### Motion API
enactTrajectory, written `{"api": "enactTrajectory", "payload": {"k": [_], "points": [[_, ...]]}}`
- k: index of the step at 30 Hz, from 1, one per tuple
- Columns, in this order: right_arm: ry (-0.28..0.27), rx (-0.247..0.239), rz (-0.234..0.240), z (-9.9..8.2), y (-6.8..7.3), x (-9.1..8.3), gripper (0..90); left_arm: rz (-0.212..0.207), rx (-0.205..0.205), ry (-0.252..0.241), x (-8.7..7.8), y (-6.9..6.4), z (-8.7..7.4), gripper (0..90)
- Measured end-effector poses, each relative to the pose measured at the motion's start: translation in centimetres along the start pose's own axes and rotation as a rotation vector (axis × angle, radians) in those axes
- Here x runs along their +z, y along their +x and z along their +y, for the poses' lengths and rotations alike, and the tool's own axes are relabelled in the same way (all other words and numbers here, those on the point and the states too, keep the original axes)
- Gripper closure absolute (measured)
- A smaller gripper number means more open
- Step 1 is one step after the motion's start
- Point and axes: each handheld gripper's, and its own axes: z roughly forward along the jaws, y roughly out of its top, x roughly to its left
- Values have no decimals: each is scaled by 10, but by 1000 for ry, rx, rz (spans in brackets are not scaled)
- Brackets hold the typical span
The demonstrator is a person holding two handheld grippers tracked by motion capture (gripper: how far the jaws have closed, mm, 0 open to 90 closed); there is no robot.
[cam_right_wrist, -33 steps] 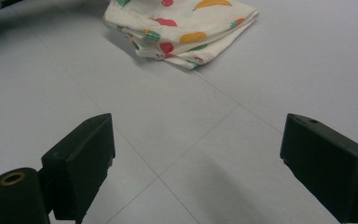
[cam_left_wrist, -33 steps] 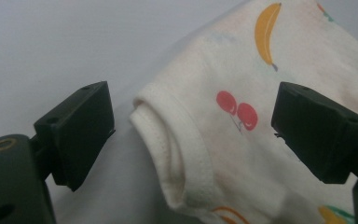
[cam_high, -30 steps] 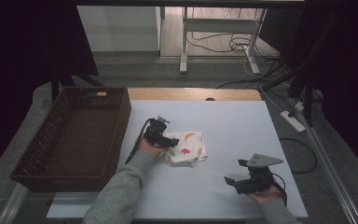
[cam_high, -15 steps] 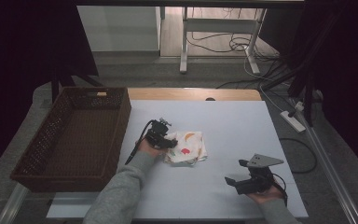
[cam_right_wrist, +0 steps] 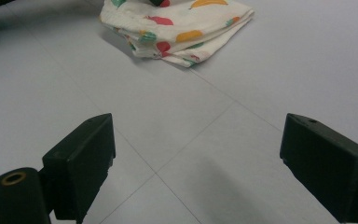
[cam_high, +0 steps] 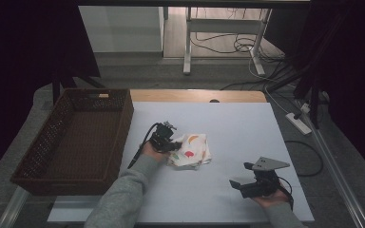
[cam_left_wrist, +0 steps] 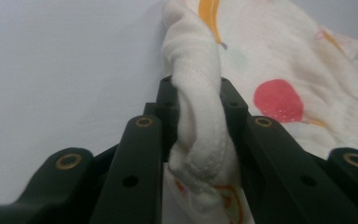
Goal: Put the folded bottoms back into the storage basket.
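1. Left forearm reaches in from the bottom edge toward table centre; left gripper (cam_high: 167, 138) sits at the folded cloth's (cam_high: 191, 151) left edge.
2. Its jaws have just been closing and now pinch a bunched fold of the cloth (cam_left_wrist: 200, 121).
3. Right gripper (cam_high: 245, 186) rests low near the table's (cam_high: 247, 128) front right, jaws spread, well apart from the cloth.
4. Wicker basket (cam_high: 71, 137) stands left of the cloth.

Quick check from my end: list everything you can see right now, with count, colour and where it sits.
folded cloth: one, white with red, orange and green shapes, middle of the table
basket: one, dark brown wicker, left edge of the table
table: one, pale grey top
power strip: one, white, floor at right
left hand-held gripper: one, black, shut on the cloth's bunched edge
right hand-held gripper: one, black, jaws open over bare table, near right
sleeve: grey, person's left forearm
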Motion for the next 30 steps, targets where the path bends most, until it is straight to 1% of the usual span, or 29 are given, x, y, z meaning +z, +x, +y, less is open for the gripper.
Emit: {"api": "enactTrajectory", "payload": {"k": [1,4,5,13,16,19,22,26,30], "points": [[1,0,0,0,0,0,108,-4,3,-10,-2,-2,1,752],[1,-1,0,0,0,0,108,-10,5,-20,-4,-4,1,752],[2,0,0,0,0,0,108,-17,8,-31,-6,-6,2,752],[2,2,-2,0,0,0,108,-37,14,-57,-13,-10,5,755],[-1,3,-2,0,0,0,108,-29,20,-69,-17,-12,6,755],[-1,5,-4,-1,0,0,109,-36,25,-81,-22,-17,9,755],[1,5,-4,-1,0,0,108,-38,30,-86,-24,-18,10,755],[3,4,-3,-1,0,0,109,-29,37,-102,-28,-21,12,758],[2,5,-4,-1,0,0,109,-38,43,-111,-31,-24,14,758]]}}
